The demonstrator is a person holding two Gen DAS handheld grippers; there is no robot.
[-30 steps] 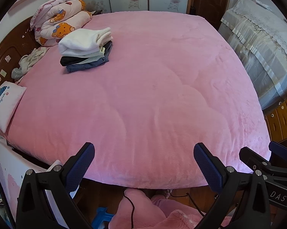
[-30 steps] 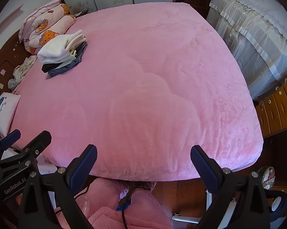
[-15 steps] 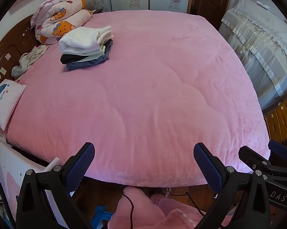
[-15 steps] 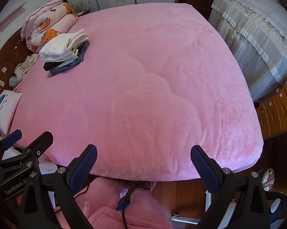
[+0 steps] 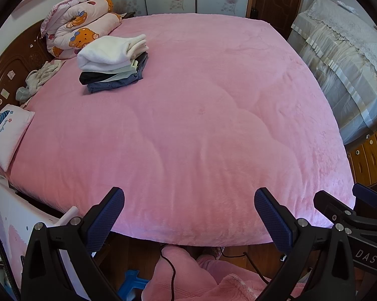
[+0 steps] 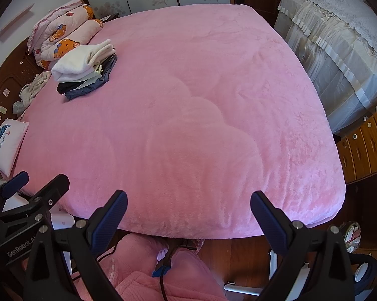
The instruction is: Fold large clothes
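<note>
Folded garments in a white-topped stack [image 5: 113, 62] are seen at the pink bed's [image 5: 201, 125] far-left corner; left tongs [image 5: 188, 215] and right tongs [image 6: 188, 215] are held released, empty; one crumpled beige garment [image 5: 38, 80] seemingly remains.

- a stack of folded clothes [image 5: 113, 62] lies on the far left part of the pink plush bed cover [image 5: 201, 125], near the rolled cartoon-print quilt [image 5: 80, 27].
- on top, a thick white fleecy garment [image 6: 81, 60], folded in a soft bundle.
- beneath it a pale layer, a black one, and at the bottom what looks like blue denim [image 5: 115, 84], edges fanned out unevenly.
</note>
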